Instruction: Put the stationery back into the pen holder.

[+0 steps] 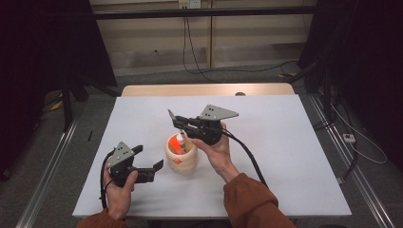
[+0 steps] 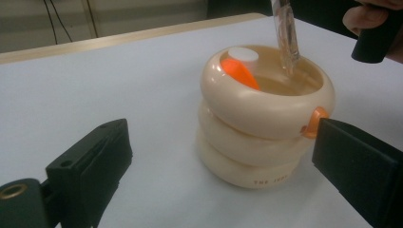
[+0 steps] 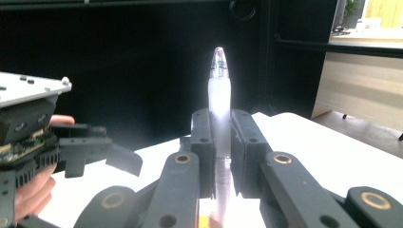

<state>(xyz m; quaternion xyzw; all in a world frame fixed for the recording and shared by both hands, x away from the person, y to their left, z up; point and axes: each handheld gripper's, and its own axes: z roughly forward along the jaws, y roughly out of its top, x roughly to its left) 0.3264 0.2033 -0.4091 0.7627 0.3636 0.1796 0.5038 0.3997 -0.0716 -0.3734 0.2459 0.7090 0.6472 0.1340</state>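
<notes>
A cream ringed holder (image 1: 181, 159) (image 2: 266, 118) stands on the white table (image 1: 285, 142). Inside it leans an orange item with a white cap (image 2: 240, 64) (image 1: 179, 142). My right gripper (image 1: 178, 122) (image 3: 220, 128) hovers over the holder, shut on a frosted translucent pen (image 3: 219, 104) (image 2: 286, 33). The pen's lower end dips inside the holder's rim. My left gripper (image 1: 149, 158) (image 2: 221, 130) is just left of the holder, open, with the holder ahead between its wide jaws. Its left pad is well apart from the holder. Its right pad sits close by a small orange knob (image 2: 313, 121).
A wooden strip (image 1: 204, 89) runs along the table's far edge. Beyond it are cables on the floor (image 1: 223, 70) and dark stands on both sides. Bare white tabletop extends right of the holder and toward the back.
</notes>
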